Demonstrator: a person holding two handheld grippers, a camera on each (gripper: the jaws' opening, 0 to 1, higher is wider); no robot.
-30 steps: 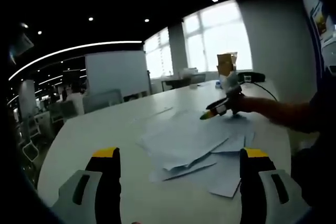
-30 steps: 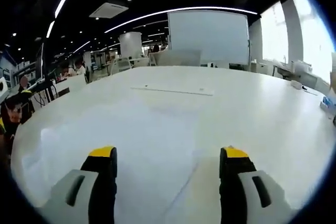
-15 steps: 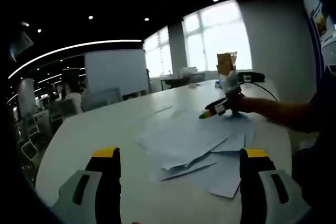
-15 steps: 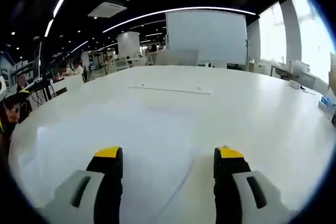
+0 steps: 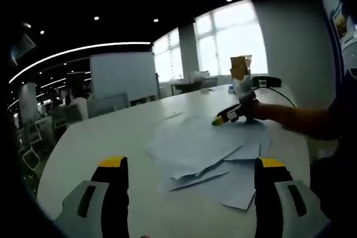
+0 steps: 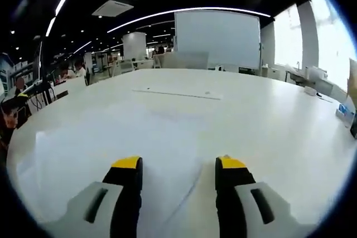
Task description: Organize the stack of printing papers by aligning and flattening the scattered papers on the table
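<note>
White table (image 5: 111,132), fanned papers (image 5: 206,151) splayed rightward; left gripper (image 5: 189,193) fingers spread, right gripper (image 6: 178,193) narrower.

Dim open office, bright windows (image 5: 231,45), curved ceiling lights (image 6: 189,10).

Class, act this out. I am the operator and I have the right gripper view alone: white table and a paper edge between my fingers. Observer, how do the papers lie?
Observer: In the left gripper view the papers are a loose, fanned pile with corners sticking out at different angles, not squared up.
Operator: Where is my tool against that pile?
Observer: The right gripper is at the pile's far side, low over the sheets. I cannot tell whether it touches them.
Operator: And the other one?
Observer: The left gripper is on the near side, its fingers wide apart and holding nothing.
</note>
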